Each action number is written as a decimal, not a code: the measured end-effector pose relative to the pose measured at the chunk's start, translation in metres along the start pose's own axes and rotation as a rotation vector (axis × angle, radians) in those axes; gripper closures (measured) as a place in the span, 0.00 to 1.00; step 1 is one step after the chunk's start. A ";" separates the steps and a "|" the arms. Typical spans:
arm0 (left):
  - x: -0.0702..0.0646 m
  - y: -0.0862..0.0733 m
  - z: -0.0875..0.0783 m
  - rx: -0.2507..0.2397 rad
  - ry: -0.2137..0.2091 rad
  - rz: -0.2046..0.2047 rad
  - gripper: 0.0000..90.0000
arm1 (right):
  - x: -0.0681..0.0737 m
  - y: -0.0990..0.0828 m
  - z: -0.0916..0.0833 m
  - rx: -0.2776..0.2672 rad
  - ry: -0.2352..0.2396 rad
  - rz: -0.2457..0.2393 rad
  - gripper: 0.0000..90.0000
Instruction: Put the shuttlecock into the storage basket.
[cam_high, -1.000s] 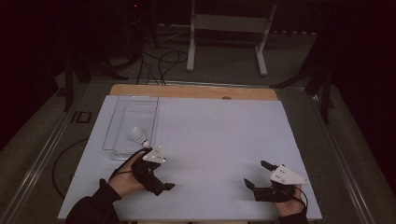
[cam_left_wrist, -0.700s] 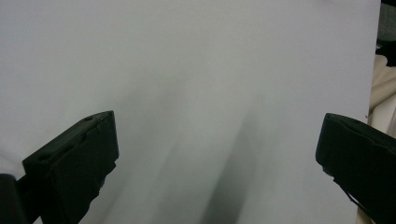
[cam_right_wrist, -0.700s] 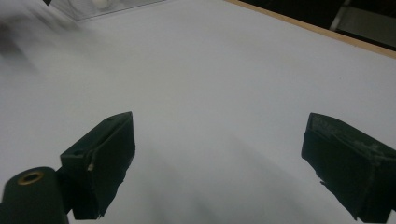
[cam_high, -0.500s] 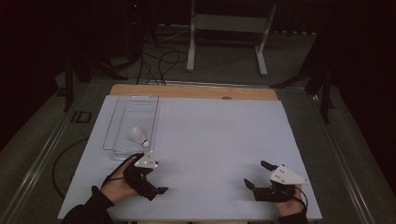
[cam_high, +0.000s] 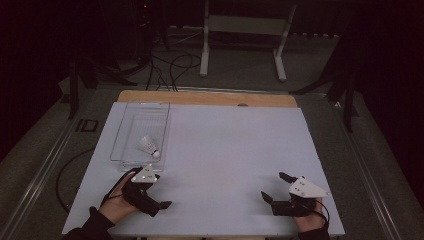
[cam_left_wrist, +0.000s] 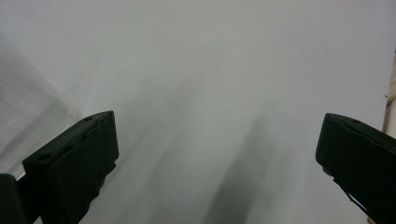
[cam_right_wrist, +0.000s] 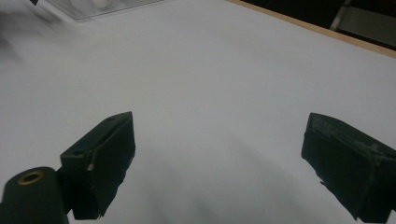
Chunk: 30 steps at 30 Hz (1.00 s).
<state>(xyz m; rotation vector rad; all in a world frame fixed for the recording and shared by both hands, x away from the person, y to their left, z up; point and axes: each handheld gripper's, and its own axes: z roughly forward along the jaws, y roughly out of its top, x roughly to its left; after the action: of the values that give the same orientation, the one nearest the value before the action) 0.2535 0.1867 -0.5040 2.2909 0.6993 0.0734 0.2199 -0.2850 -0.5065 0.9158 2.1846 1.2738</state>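
A white shuttlecock lies in a clear plastic tray at the left of the white table. My left gripper rests just in front of the tray's near end, open, with nothing between its jaws. Its own view has the left gripper wide apart over bare table, with a blurred tray corner at the left. Near the front right edge, my right gripper also stands open and empty. From the right gripper, the tray and shuttlecock lie far off at the top left.
A wooden strip runs along the table's far edge. Beyond it are a white metal stand and cables on the dark floor. A metal rail borders the table's left side.
My left gripper has drawn back from the tray's near end toward the front edge and a little left. The right gripper has stayed where it was.
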 end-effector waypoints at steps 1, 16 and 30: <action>0.000 -0.002 -0.001 0.004 0.006 0.000 0.00 | 0.000 0.000 0.000 0.000 0.000 0.001 0.11; 0.005 -0.024 -0.006 -0.044 0.111 -0.076 0.00 | 0.000 0.000 0.000 0.000 -0.001 -0.003 0.11; 0.005 -0.026 -0.006 -0.070 0.206 -0.100 0.00 | 0.000 0.000 0.000 0.002 0.000 -0.003 0.11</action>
<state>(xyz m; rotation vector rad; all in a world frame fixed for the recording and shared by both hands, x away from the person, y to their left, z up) 0.2439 0.2085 -0.5178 2.1974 0.9011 0.2855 0.2200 -0.2848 -0.5064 0.9127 2.1871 1.2697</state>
